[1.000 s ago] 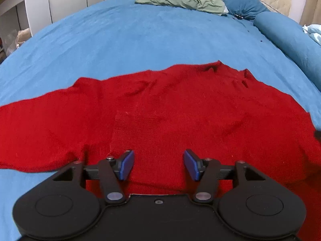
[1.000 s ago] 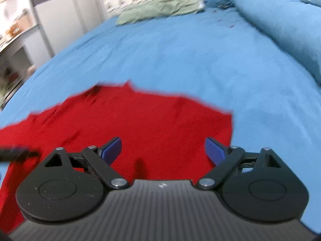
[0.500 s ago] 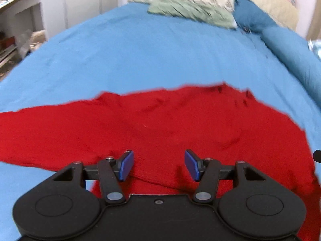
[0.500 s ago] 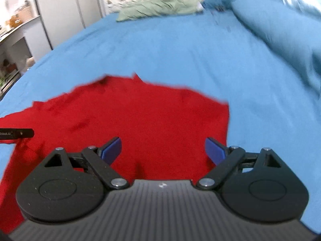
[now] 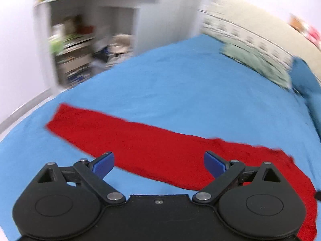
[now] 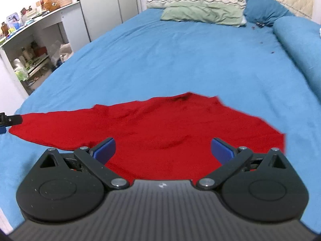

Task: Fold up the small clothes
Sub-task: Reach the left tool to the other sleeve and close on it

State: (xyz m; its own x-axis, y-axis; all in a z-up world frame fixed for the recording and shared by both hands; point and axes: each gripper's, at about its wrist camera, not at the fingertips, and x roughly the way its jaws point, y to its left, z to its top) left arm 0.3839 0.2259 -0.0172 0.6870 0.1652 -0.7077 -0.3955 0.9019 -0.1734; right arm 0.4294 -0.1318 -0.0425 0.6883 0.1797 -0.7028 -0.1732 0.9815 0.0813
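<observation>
A red knit sweater (image 6: 160,128) lies spread flat on the blue bed sheet (image 6: 180,60). In the left wrist view its long sleeve (image 5: 112,132) stretches away to the left. My left gripper (image 5: 159,163) is open and empty above the sleeve near the body. My right gripper (image 6: 163,149) is open and empty above the sweater's lower body. The tip of the left gripper (image 6: 8,120) shows at the left edge of the right wrist view, by the sleeve end.
A green pillow (image 6: 202,14) and a blue pillow (image 6: 264,8) lie at the headboard. A rolled blue duvet (image 6: 301,44) runs along the right side. White shelves (image 6: 30,46) with clutter stand left of the bed.
My left gripper has swung left toward the sleeve and its jaws have opened wider. My right gripper has shifted slightly and stays open.
</observation>
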